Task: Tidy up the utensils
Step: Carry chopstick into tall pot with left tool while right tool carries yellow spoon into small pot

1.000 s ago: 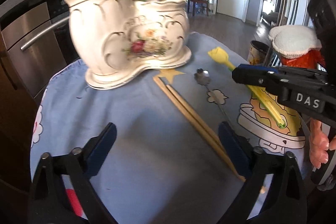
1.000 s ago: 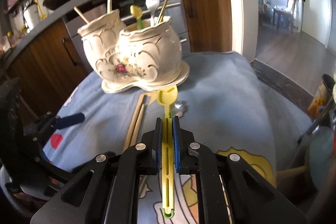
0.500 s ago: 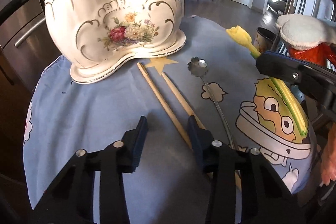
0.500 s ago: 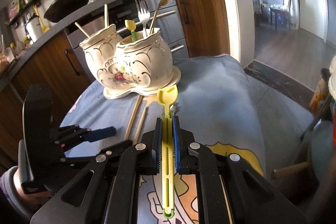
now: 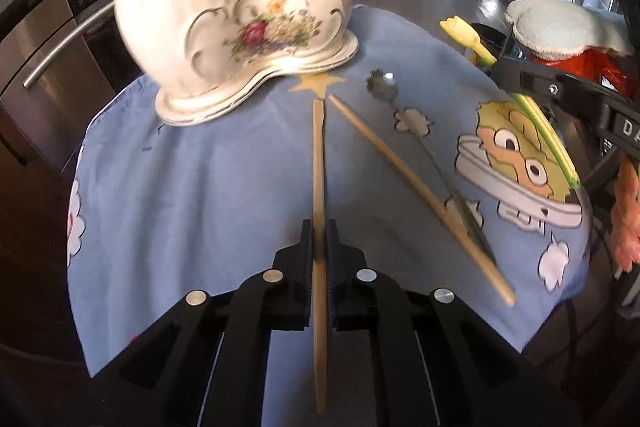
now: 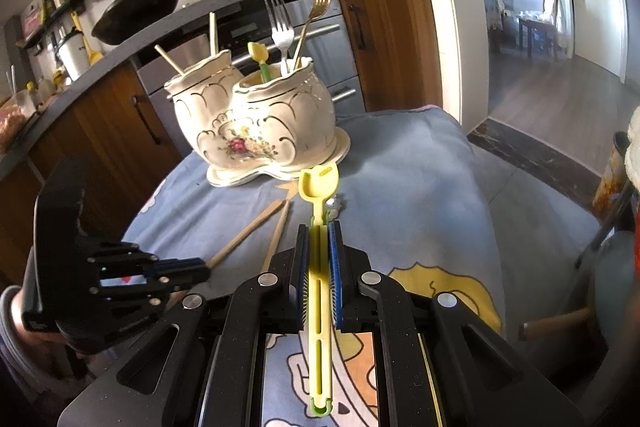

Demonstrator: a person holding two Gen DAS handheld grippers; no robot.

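Note:
A white floral ceramic utensil holder (image 5: pixel 240 23) with two pots stands at the far side of the blue cloth; it also shows in the right wrist view (image 6: pixel 256 123), holding forks, chopsticks and a yellow-green spoon. My left gripper (image 5: pixel 319 239) is shut on a wooden chopstick (image 5: pixel 319 163) that points toward the holder. A second chopstick (image 5: pixel 412 187) and a metal spoon (image 5: pixel 404 107) lie on the cloth to its right. My right gripper (image 6: pixel 319 239) is shut on a yellow plastic spoon (image 6: pixel 319 187), held above the cloth.
The blue cartoon tablecloth (image 5: pixel 200 195) covers a small round table. Kitchen cabinets and a counter with a wok (image 6: pixel 136 7) stand behind. A stool with a white cushion (image 5: pixel 560 27) is at the right. The left gripper's body (image 6: pixel 100 275) shows in the right wrist view.
My left gripper has closed from wide open onto one chopstick and swung it apart from the other. My right gripper, still holding the yellow spoon, has risen and drawn back a little.

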